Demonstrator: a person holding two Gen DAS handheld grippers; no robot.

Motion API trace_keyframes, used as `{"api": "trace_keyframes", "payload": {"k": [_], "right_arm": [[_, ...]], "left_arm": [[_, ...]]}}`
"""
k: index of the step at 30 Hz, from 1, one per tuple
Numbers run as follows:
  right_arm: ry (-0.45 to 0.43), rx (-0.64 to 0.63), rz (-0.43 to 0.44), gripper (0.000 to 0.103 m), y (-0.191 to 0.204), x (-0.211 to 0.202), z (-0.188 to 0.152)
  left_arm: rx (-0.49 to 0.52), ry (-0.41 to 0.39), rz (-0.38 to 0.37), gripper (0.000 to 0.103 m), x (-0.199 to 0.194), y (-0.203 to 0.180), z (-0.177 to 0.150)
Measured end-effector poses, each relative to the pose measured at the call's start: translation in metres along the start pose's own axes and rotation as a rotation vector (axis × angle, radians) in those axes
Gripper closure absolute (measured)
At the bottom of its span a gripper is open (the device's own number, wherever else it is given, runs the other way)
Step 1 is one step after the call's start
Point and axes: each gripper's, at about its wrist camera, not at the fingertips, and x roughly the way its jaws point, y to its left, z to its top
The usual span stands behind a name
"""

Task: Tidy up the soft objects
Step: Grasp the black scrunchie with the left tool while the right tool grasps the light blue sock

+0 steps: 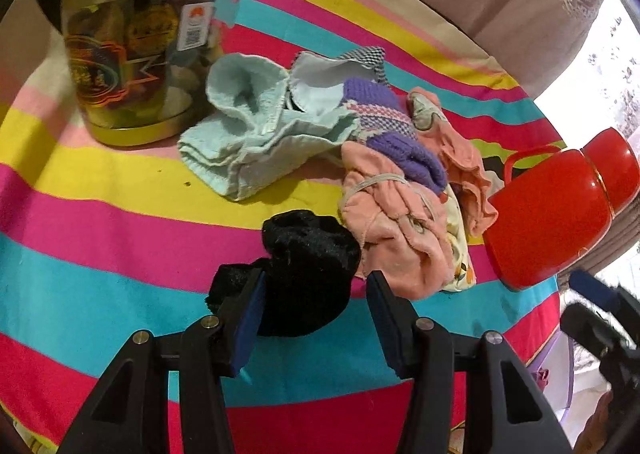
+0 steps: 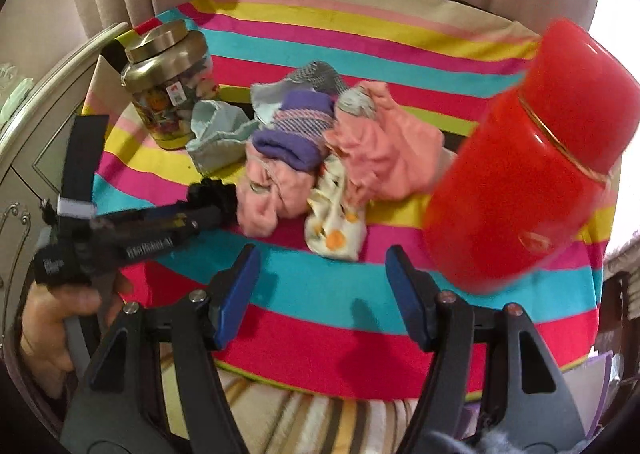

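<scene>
A black fuzzy cloth (image 1: 308, 266) lies on the striped tablecloth (image 1: 100, 213), just in front of a heap of soft things. My left gripper (image 1: 316, 278) stands open astride it: the left finger rests against the cloth and the right pad stays clear of it. The heap holds a light blue towel (image 1: 248, 121), a purple knit piece (image 1: 384, 121), pink garments (image 1: 396, 230) and a white cloth with orange dots (image 2: 336, 221). My right gripper (image 2: 323, 252) hangs open over the near part of the table with nothing between its fingers. A hand (image 2: 56, 314) holds the left gripper (image 2: 208, 205).
A jar with a gold lid (image 1: 140, 33) stands at the back left, close to the towel. A red flask (image 1: 552, 209) stands at the right, beside the pink garments and near my right gripper. Curtains hang behind the table. The table's front edge (image 2: 320, 386) is below my right gripper.
</scene>
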Motion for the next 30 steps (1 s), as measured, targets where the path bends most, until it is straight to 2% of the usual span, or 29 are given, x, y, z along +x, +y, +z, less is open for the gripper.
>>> {"api": "trace_keyframes", "payload": {"k": [1,3,6,10,12,22,30], "right_arm": [[-0.001,-0.002,0.003,0.035,0.002,0.003,0.003],[0.001,-0.004,0.015,0.035,0.008,0.009,0.011],[0.002,-0.017,0.026,0.035,0.018,0.019,0.023],[0.003,-0.048,0.050,0.033,0.035,0.034,0.038],[-0.004,-0.066,0.054,0.028,0.046,0.043,0.045],[0.034,-0.109,0.113,0.027,0.102,0.104,0.076],[0.054,-0.171,0.070,0.025,0.128,0.152,0.091]], "left_arm": [[0.005,0.003,-0.008,0.052,0.001,-0.001,0.000],[0.001,0.012,-0.012,0.077,0.004,0.001,0.000],[-0.035,0.009,-0.028,0.092,0.004,0.009,0.000],[-0.123,-0.052,-0.051,0.093,-0.010,0.025,-0.004],[-0.160,-0.098,-0.032,0.093,-0.020,0.031,-0.007],[-0.426,-0.288,0.081,0.093,-0.058,0.078,-0.021],[-0.486,-0.367,0.108,0.093,-0.069,0.090,-0.028]]}}
